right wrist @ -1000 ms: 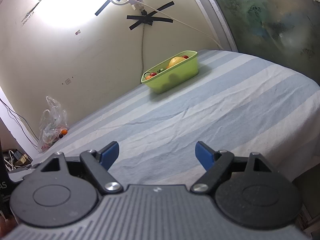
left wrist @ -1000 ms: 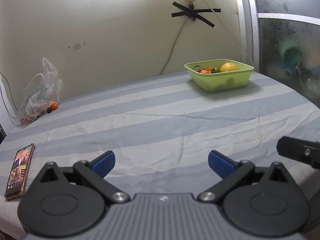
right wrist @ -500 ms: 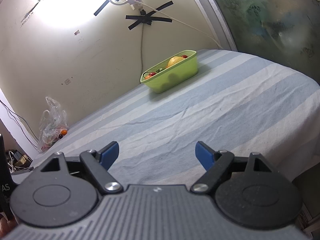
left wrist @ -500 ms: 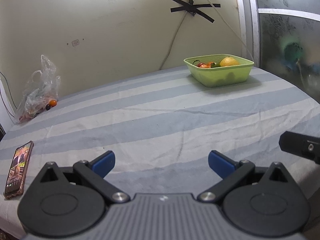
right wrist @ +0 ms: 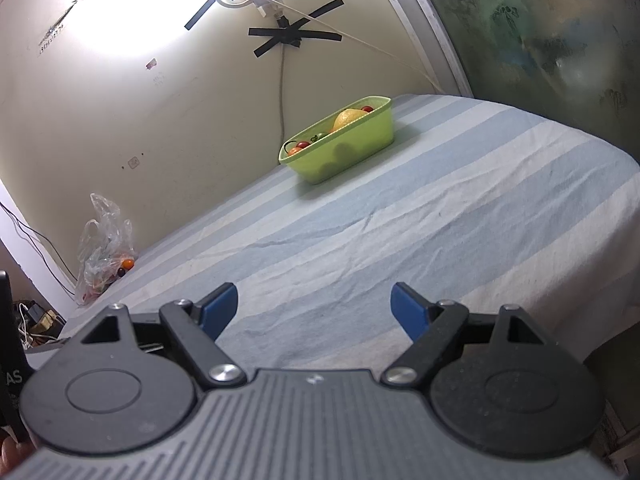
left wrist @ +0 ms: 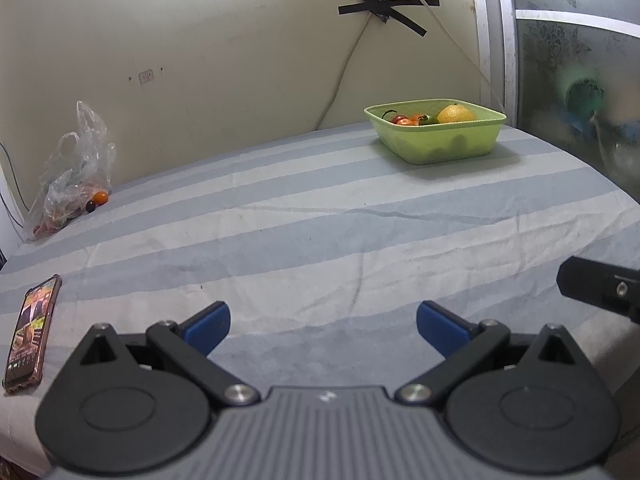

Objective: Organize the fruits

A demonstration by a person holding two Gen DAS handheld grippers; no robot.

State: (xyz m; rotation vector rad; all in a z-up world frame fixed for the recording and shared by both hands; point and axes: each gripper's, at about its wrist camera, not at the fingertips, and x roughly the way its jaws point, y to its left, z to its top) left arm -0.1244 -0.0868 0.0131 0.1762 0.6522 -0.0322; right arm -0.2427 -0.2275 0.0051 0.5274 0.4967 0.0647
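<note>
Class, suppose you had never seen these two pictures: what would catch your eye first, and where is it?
The lime-green basket of fruit, a big yellow citrus on top, stands at the far side of the striped sheet near the wall. A clear plastic bag of small fruits slumps at the far left, and black tape crosses mark the wall.

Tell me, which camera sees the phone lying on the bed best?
The left wrist view. The phone lies flat at the left edge of the striped sheet, its lit screen facing up. The right wrist view does not show the phone at all.
</note>
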